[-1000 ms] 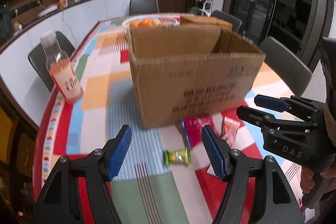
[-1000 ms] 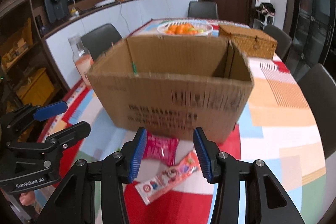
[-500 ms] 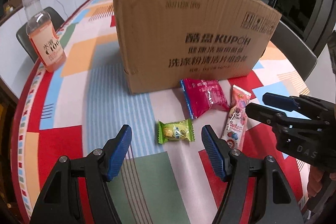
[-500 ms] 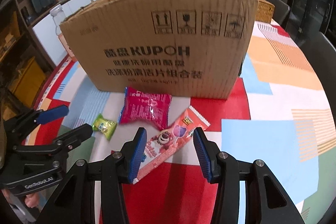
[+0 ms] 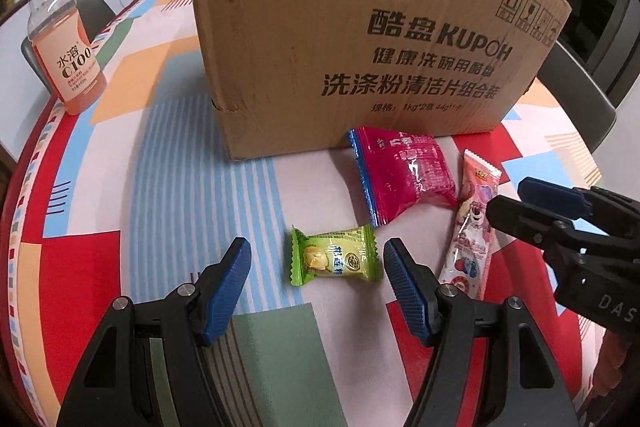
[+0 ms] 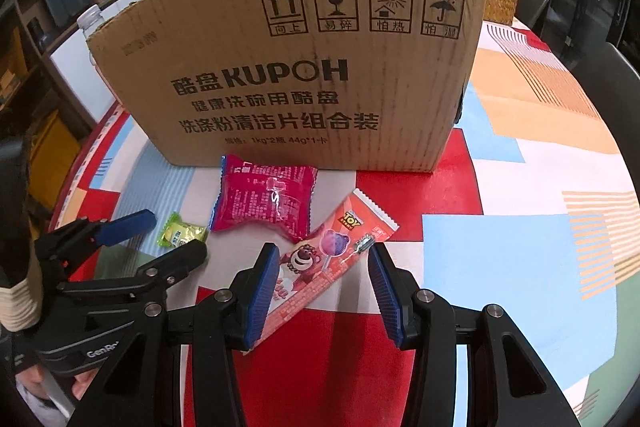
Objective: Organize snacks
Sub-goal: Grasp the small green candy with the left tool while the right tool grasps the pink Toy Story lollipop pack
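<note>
At the far left of your left wrist view a bottle of orange drink [image 5: 64, 39] stands upright near the edge of the worktop [image 5: 132, 163], well apart from the snacks. Your left claw [image 5: 316, 269] hangs with its jaws fairly wide and nothing gripped; the green wrapped candy [image 5: 334, 261] lies flat on the patterned cloth between the two blue pads, nearer the right pad and touching neither. Behind it the cardboard box [image 5: 360, 39] stands upright with its printed side toward you. Just in front of the box lies the pink snack packet [image 5: 402, 173], and beside that, to the right, the long lollipop wrapper [image 5: 472, 231] slants across the cloth.

In your right wrist view, your right claw [image 6: 324, 285] is set narrower but also open and holding nothing. The lollipop wrapper [image 6: 320, 263] lies slantwise between its pads, its lower end passing under the left pad; whether that pad touches it you cannot tell. The pink snack packet [image 6: 266, 199] sits just beyond, in front of the cardboard box [image 6: 304, 67].
</note>
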### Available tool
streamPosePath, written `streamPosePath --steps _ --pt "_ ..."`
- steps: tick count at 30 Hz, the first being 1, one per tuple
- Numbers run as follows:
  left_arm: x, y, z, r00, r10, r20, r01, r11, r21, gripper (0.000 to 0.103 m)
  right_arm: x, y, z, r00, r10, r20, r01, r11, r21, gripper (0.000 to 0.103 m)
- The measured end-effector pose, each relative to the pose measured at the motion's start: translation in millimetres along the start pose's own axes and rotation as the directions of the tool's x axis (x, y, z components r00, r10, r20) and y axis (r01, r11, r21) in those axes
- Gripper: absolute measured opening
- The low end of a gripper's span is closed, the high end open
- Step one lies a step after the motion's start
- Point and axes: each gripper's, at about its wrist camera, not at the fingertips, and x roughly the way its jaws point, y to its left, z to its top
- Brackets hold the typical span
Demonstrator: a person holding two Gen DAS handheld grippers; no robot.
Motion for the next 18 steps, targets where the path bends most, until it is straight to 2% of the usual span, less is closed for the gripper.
streamPosePath --steps 9,14,18 --pt "4 1 3 0.999 0.027 0.020 -0.026 1.000 -0.012 0.063 10 -5 3 1.000 0.017 -0.021 -0.016 0.999 0.033 0.047" --pt "1 6 2 0.999 0.027 0.032 -0.026 0.999 -0.041 0.041 18 -8 3 0.999 0.014 -0.037 -0.012 0.999 0.053 0.047" --pt "-2 12 -2 0.999 0.005 0.038 -0.003 0.998 -0.060 0.035 23 -8 2 0.999 0.016 -0.050 -0.013 0.998 0.057 0.047"
